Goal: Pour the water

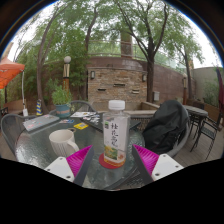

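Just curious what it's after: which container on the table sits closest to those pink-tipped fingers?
The clear labelled bottle, standing upright between the open fingers; the white cup stands off beside them.

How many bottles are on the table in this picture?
1. The bottle stands on the glass table, between the open fingers, beside a pink cup. Others may be hidden behind the black backpack.
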A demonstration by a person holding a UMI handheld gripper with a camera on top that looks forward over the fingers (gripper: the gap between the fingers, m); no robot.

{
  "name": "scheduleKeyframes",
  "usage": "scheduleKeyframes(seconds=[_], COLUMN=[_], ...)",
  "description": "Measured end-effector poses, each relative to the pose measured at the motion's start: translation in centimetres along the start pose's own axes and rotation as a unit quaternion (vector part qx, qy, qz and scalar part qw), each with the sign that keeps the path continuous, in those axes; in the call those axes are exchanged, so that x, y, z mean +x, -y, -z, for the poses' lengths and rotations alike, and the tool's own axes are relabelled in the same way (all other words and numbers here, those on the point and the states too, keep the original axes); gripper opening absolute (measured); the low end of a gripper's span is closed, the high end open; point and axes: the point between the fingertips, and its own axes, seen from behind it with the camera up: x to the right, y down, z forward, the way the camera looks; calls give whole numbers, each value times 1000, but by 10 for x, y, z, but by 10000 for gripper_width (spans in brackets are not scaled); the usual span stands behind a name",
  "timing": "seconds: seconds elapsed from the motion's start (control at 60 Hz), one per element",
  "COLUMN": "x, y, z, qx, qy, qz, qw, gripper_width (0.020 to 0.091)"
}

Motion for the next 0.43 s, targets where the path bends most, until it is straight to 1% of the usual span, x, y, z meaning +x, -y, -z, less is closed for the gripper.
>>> scheduleKeyframes(seconds=[0.083,0.15,0.25,0.3,0.433], x=[0,-14,-35,-48,-77], y=[0,6,14,17,11], z=[41,78,132,157,208], qx=[-19,-25,-22,-19,-21], qy=[-39,-52,-56,-49,-37], qz=[9,13,6,-1,-25], qw=[999,998,998,999,999], gripper_width=[839,838,832,833,831])
